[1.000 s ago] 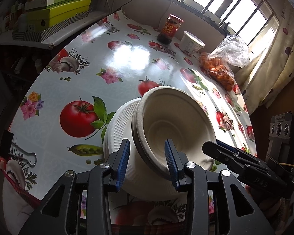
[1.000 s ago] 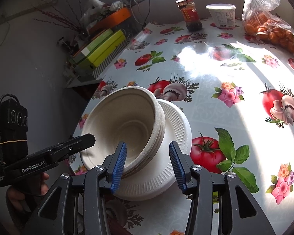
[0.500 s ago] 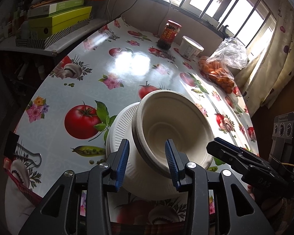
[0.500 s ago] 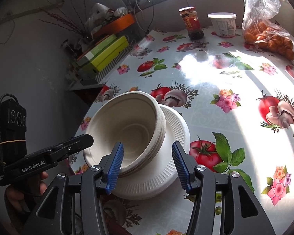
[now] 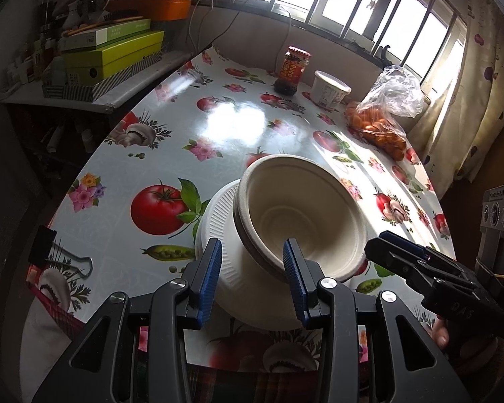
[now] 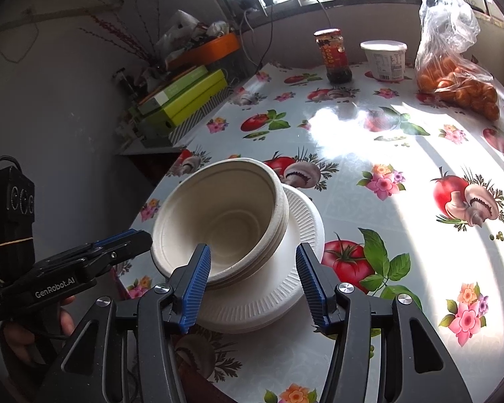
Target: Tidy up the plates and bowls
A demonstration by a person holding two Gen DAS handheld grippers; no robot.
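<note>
A nested stack of beige paper bowls [image 5: 302, 208] [image 6: 225, 215] stands on a stack of white ribbed paper plates [image 5: 218, 215] [image 6: 302, 228] near the table's front edge. My left gripper [image 5: 251, 243] hovers open on the near side of the stack, with the plates' edge and the bowls' rim seen between its blue pads and no grip on them. My right gripper [image 6: 253, 247] is open too, wide around the near side of the stack without pressing on it. Each gripper shows in the other's view, beside the bowl rim: left gripper [image 6: 131, 241], right gripper [image 5: 386, 248].
The table [image 5: 218, 127] has a glossy fruit-print cloth. At its far end stand a red-lidded jar [image 5: 294, 70], a white tub [image 5: 329, 89] and a bag of oranges [image 5: 383, 117]. Green boxes [image 5: 111, 57] sit on a side shelf. A binder clip [image 5: 67, 262] is clamped at the front-left edge.
My right gripper's jaws have widened. My left gripper has drawn back and up a little, so the stack looks smaller. The stack has not moved.
</note>
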